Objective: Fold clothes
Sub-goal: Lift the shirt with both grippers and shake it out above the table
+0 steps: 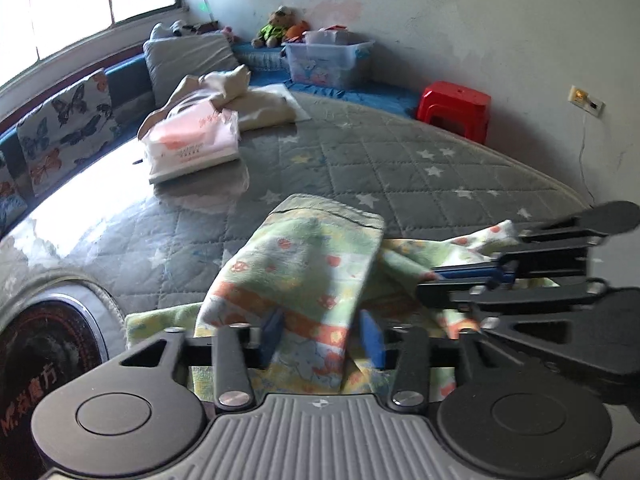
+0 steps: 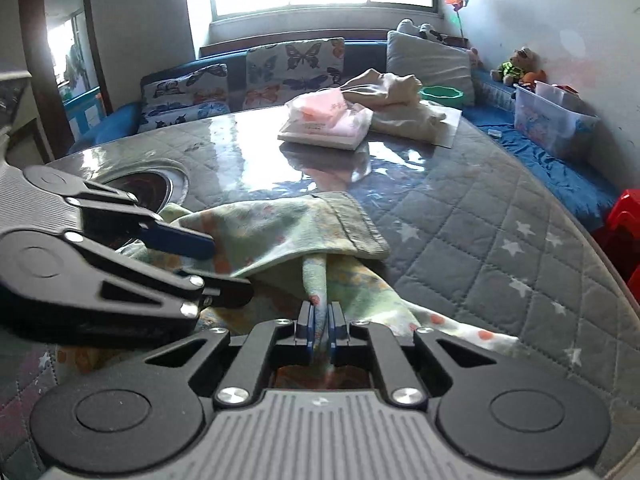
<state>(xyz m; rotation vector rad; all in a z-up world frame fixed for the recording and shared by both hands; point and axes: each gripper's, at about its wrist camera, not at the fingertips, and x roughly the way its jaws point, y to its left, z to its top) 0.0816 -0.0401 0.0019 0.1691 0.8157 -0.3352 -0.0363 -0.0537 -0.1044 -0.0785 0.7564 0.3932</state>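
Right now we see a patterned green cloth (image 1: pixel 304 264) with orange flowers lying rumpled at the near edge of the round worktop (image 1: pixel 400 168), which carries a grey quilted cover with white stars under a clear glossy sheet. Our left tool (image 1: pixel 322 338) has its blue pads spread apart, with a folded flap of the cloth rising between them, and the pads do not appear to press it. Our right tool (image 2: pixel 320 322) is clamped tight on a narrow pinched ridge of the same cloth (image 2: pixel 280 232), its two pads nearly meeting with the fabric squeezed between. Each tool shows in the other's view, so the two sit close together over the cloth, the right one coming in from the right side of the left view. Farther across the worktop lies a pink-and-white plastic bag (image 1: pixel 192 140), and just beyond it, touching, a heap of cream fabric (image 1: pixel 256 100). Butterfly cushions (image 2: pixel 296 68) line the blue bench under the window, and a red stool (image 1: pixel 454 108) stands at the far right.
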